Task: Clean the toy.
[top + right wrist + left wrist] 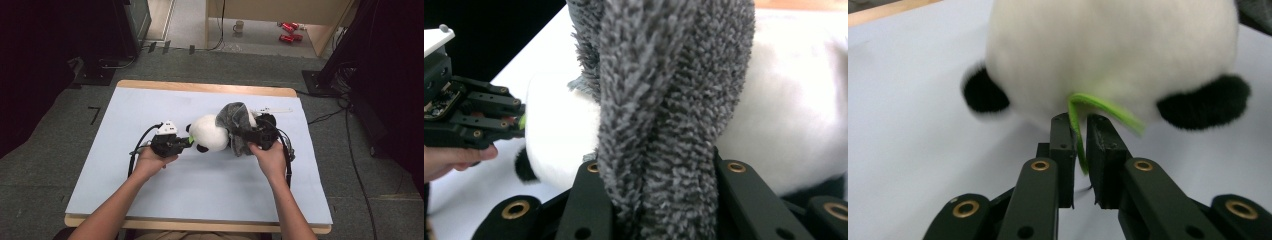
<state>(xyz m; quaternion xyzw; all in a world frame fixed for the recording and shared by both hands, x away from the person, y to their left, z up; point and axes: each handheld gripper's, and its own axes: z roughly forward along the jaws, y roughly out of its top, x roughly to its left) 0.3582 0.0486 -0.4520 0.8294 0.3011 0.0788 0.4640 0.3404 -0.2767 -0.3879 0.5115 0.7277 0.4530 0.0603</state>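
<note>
A white plush panda [211, 132] with black ears lies on its side mid-table, a grey fluffy cloth [239, 125] draped over its body. My left gripper [186, 142] is at the panda's head, shut on a green loop [1079, 131] sewn to the top of the head [1108, 55]. My right gripper [252, 134] is at the panda's right side, shut on a fold of the grey cloth [664, 125], which hides its fingertips. The panda's white body [794, 130] shows behind the cloth, and the left gripper [511, 122] shows at the far left of the right gripper view.
A light blue sheet [200, 185] covers the wooden table [200, 226]. A thin white stick-like object [272, 110] lies just behind the panda. Cables run across the floor at the right. A mug [239, 26] and red cans [289, 31] sit on the floor far behind.
</note>
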